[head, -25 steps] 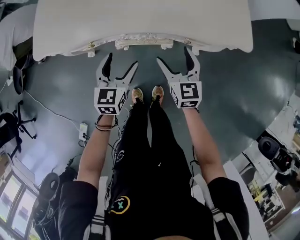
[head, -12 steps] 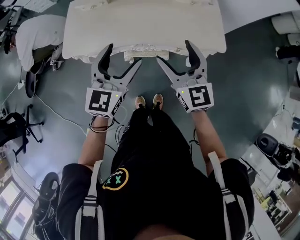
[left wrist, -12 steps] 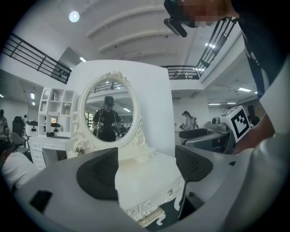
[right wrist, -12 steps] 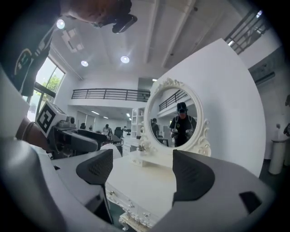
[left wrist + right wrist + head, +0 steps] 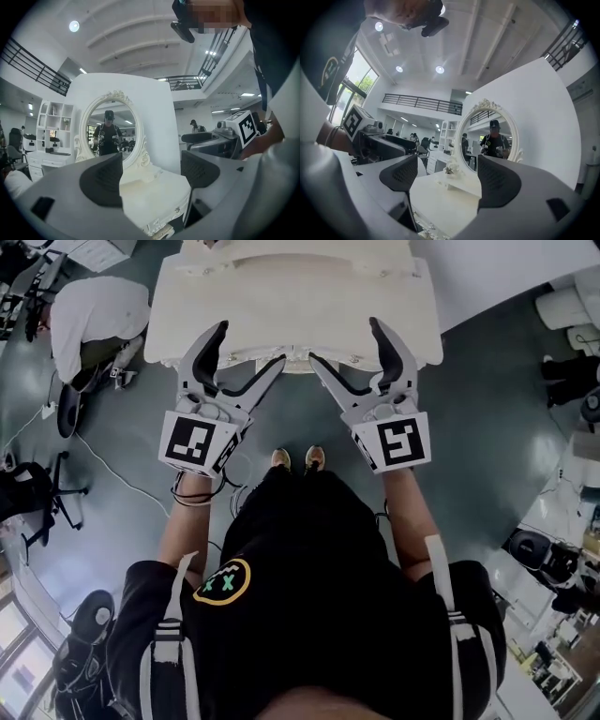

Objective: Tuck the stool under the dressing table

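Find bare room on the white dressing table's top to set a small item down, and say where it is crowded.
Free: the front half of the white carved dressing table, between its ornate front edge and the base of the white-framed oval mirror. Crowded: the back, where the mirror and a small white ornament stand.
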{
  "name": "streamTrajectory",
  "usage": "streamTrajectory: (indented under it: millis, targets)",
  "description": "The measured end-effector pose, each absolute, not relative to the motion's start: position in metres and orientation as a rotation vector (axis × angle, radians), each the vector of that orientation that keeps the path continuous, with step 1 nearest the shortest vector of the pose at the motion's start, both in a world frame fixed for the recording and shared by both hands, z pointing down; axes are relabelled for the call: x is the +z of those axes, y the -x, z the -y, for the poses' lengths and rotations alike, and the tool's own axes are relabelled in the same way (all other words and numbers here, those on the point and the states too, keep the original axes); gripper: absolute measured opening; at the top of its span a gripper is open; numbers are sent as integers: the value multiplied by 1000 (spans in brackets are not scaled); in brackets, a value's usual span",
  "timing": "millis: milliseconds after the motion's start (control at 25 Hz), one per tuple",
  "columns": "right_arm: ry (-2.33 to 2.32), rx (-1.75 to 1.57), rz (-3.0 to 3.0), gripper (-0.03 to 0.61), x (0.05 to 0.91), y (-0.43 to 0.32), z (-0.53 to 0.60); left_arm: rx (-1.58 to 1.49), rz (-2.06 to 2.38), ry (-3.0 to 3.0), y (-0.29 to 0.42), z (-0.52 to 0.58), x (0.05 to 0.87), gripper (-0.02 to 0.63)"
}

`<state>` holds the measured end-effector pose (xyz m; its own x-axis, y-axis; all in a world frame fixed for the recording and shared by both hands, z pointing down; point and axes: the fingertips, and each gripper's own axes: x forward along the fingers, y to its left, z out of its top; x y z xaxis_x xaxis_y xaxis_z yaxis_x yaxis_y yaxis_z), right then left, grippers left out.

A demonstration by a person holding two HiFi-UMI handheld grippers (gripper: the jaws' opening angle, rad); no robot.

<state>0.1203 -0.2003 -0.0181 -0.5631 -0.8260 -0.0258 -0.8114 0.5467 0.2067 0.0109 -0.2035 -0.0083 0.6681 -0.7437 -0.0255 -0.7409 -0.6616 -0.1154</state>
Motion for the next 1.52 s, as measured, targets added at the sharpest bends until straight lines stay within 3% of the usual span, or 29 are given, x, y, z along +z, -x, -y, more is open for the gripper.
streamTrajectory:
  millis: [80,320,520,640,760,960,1520]
  targets:
    - [-1407,-310,2700,409,-20,-124,198,-46,-1211,2766,-18,201,-11,391]
    - [-1384,-307,2716,332,-25,-119,203,-66,-1185,2780,-17,207,-12,265]
    - [-1377,-321,2757,219,-33,-113,208,-83,-1177,2763,-17,214,-14,87]
    - [-1355,-345,2760,128,-32,-111,211,-98,-1160,2754,-19,218,-15,33]
    - [-1332,-349,2769,69,-32,-107,213,-97,-1129,2784,-23,220,-15,23]
    - [-1326,-337,2763,23,-28,-107,221,-111,-1100,2793,-28,227,-15,23]
    - [-1275,-345,2766,20,-24,-105,223,-124,-1100,2791,-33,229,-14,23]
